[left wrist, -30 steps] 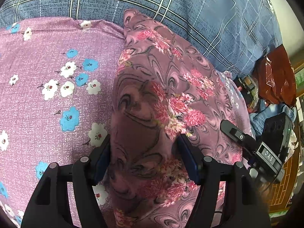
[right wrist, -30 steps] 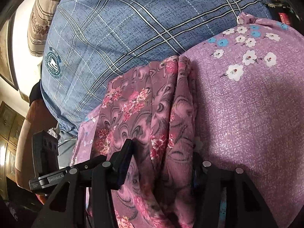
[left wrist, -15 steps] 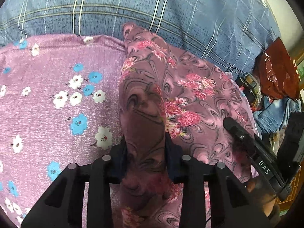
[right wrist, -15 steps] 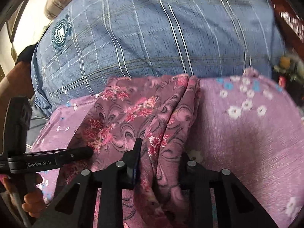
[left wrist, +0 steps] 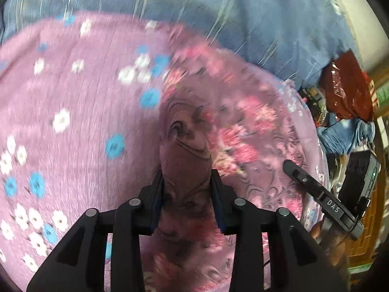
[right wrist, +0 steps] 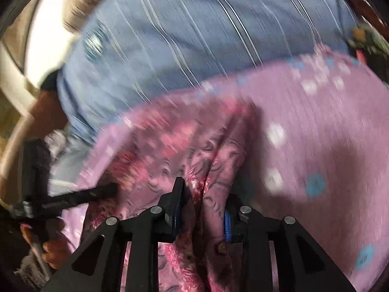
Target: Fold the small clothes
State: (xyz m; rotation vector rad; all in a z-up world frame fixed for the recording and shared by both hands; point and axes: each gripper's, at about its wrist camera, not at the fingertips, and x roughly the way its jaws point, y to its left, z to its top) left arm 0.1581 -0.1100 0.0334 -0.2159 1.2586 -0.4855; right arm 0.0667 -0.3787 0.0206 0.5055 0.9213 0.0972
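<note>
A mauve garment (left wrist: 243,133) with pink flowers and dark swirls lies bunched on a purple flowered sheet (left wrist: 73,97). My left gripper (left wrist: 186,177) pinches a raised fold of it; the pads press the cloth while the jaws are opening slightly. In the right wrist view the same garment (right wrist: 170,141) rises between the pads of my right gripper (right wrist: 205,192), which is also gripping it with jaws opening slightly. Both views are blurred by motion.
A blue plaid cover (left wrist: 218,12) lies behind the sheet, also seen as the blue plaid cover (right wrist: 194,36). A red bag (left wrist: 345,90) and blue cloth (left wrist: 345,133) sit off the sheet's right edge. A hand (right wrist: 53,250) shows at lower left.
Both grippers went from open around the garment to pinching folds of it. They have since pulled the cloth along the sheet, and the views have blurred.
</note>
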